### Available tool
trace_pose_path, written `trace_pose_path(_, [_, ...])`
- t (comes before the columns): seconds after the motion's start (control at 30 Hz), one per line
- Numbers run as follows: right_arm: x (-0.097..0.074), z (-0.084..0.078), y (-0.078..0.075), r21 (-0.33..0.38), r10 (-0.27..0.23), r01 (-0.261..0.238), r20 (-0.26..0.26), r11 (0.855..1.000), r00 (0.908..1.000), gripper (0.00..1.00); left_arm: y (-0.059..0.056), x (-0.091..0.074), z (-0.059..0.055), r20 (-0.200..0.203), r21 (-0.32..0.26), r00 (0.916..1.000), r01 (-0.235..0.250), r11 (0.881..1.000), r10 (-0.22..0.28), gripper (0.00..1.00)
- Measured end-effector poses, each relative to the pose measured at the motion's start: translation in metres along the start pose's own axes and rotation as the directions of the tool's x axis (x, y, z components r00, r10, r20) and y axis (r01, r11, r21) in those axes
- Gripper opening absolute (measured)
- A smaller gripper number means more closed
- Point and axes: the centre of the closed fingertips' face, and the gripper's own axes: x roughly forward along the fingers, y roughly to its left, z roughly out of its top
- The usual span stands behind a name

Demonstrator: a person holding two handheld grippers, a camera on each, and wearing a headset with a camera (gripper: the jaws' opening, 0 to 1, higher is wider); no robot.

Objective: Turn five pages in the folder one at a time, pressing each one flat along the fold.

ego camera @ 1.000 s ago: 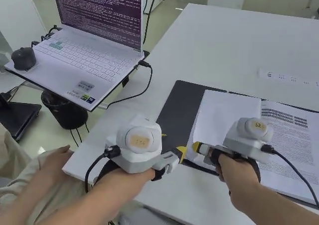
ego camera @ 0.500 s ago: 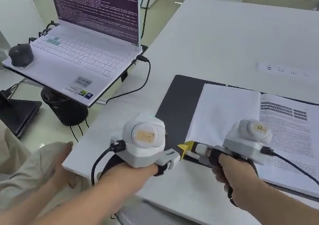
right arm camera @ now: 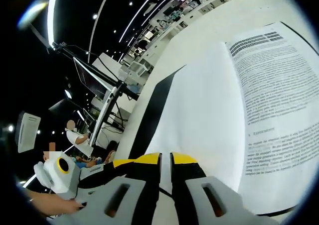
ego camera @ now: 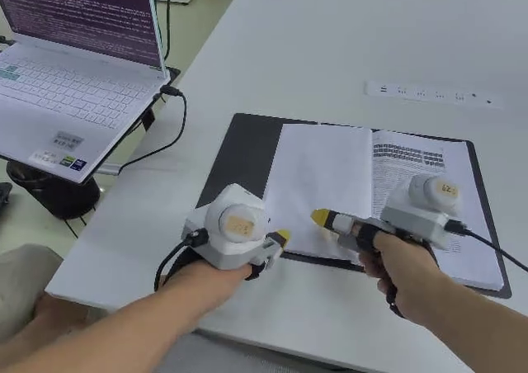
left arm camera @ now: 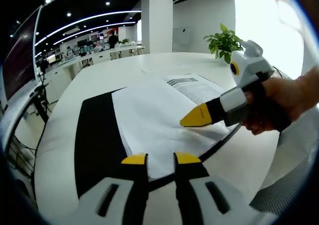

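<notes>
Folder (ego camera: 239,154) lies open on the white table (ego camera: 330,43), centre of the head view, black cover showing at its left. A blank page (ego camera: 322,175) covers the left half. A printed page (ego camera: 421,183) covers the right half, and the fold runs between them.

Step in hand, as judged: the blank page has been turned over and is being pressed flat. The count of pages turned cannot be read from the frames.

Tool state:
- Right gripper (ego camera: 322,218): jaws drawn nearly together, only a thin slit, nothing held. Its tip is over the lower part of the blank page, left of the fold.
- Left gripper (ego camera: 279,239): jaws at a narrow gap, nothing held, at the folder's lower edge, bottom centre of the frame.

Next move, as judged: run the closed tip along the fold, then cross to the outer edge of the printed page. Lifting one sheet alone calls for a light pinch at the edge.

View differences:
- Left gripper view shows the right gripper from the side, tip low on the blank page; whether touching or just above cannot be told.
- Right gripper view shows the print in the upper right.
- Head view shows a laptop (ego camera: 74,84) at upper left.
</notes>
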Motion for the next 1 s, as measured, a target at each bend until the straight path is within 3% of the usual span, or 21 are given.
trace_pose_path(0.3, [-0.006,0.025,-0.022,-0.004,-0.021,0.021,0.019,1.000,0.9996,0.01,0.004,0.007,-0.021,-0.028,-0.020,0.9979,-0.058,0.998,0.058,0.12])
trace_pose_path(0.37, [-0.005,0.030,-0.025,-0.010,-0.026,0.026,0.020,1.000,0.9995,0.00,0.005,0.006,-0.021,-0.010,-0.044,0.9975,-0.071,0.997,0.070,0.11])
trace_pose_path(0.5, [-0.001,0.040,-0.031,-0.001,-0.029,0.029,0.027,1.000,0.9992,0.00,0.005,0.006,-0.020,-0.009,-0.038,0.9965,-0.084,0.996,0.083,0.10])
trace_pose_path(0.77, [0.007,0.067,-0.055,0.119,-0.052,0.045,0.055,0.992,0.9971,0.00,0.007,0.006,-0.021,0.018,-0.056,0.9943,-0.104,0.993,0.105,0.09])
trace_pose_path(1.0, [0.012,0.094,-0.071,0.060,-0.092,0.085,0.113,0.995,0.9893,0.00,0.010,0.007,-0.021,0.027,-0.063,0.9930,-0.113,0.992,0.115,0.07])
